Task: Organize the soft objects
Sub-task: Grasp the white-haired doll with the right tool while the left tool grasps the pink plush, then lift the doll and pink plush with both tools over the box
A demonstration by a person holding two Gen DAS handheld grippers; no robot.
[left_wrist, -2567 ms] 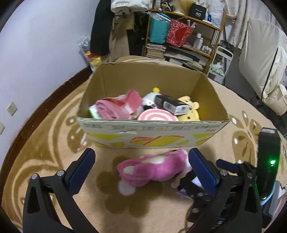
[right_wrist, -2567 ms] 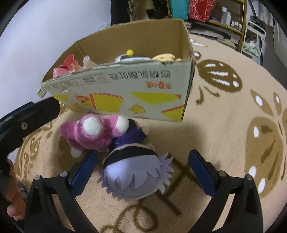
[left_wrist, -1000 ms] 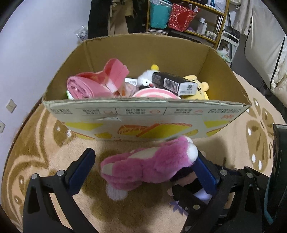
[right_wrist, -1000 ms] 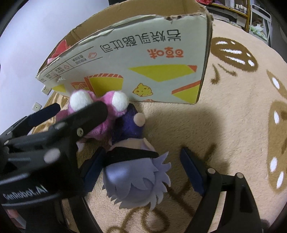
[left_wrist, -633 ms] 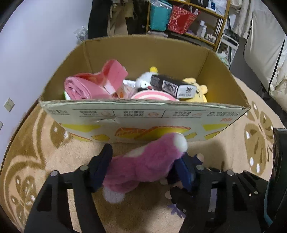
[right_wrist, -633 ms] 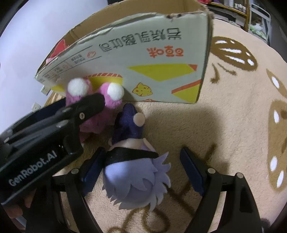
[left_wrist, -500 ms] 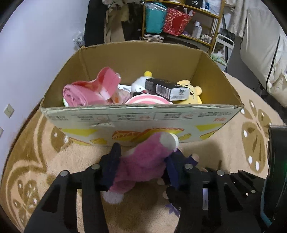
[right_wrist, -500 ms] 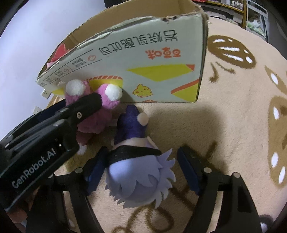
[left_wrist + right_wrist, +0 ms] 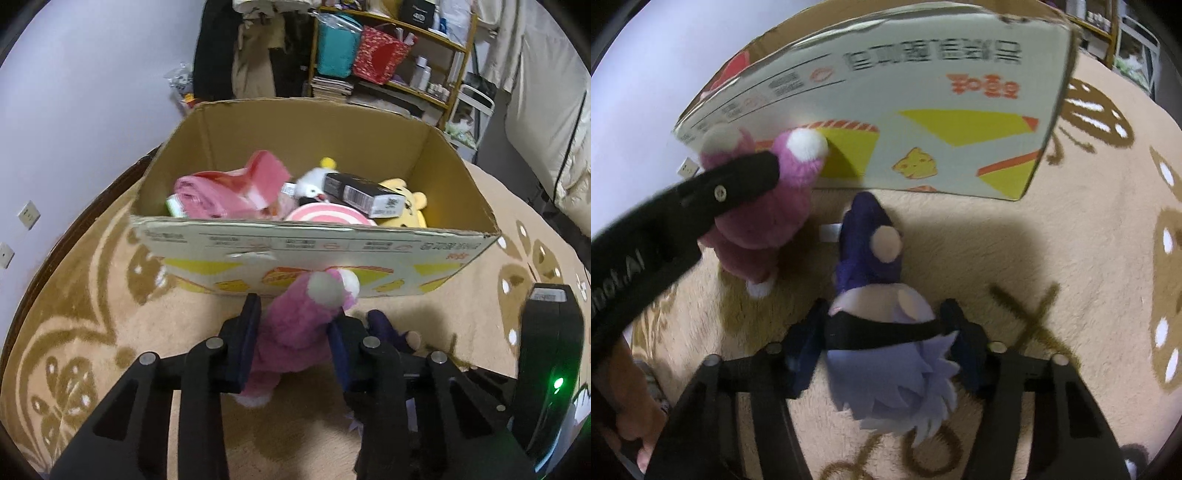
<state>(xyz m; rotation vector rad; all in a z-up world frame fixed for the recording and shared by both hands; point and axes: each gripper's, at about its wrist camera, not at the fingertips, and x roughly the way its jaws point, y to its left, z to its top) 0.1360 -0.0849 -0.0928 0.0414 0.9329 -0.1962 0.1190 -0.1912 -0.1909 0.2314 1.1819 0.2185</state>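
Observation:
A pink plush (image 9: 295, 332) with white paws lies on the carpet in front of the cardboard box (image 9: 314, 240). My left gripper (image 9: 293, 345) has its jaws closing, and both pads press into the plush's body. In the right wrist view one of the left gripper's fingers (image 9: 738, 184) crosses the pink plush (image 9: 764, 225). A doll (image 9: 882, 354) with pale lilac hair, a black band and a dark purple body lies beside it. My right gripper (image 9: 886, 347) is closing on the doll's head, with the pads touching both sides.
The box (image 9: 923, 92) holds pink cloth (image 9: 221, 192), a yellow bear (image 9: 402, 206), a black carton (image 9: 362, 192) and other toys. The right tool's black housing (image 9: 546, 350) stands at the right. Shelves (image 9: 388, 55) and hanging clothes fill the back. A hand (image 9: 624, 391) shows at lower left.
Both grippers went from wide open to closed around their toys. The pink plush was squeezed and tipped upright against the box front. The right gripper moved forward over the doll's head.

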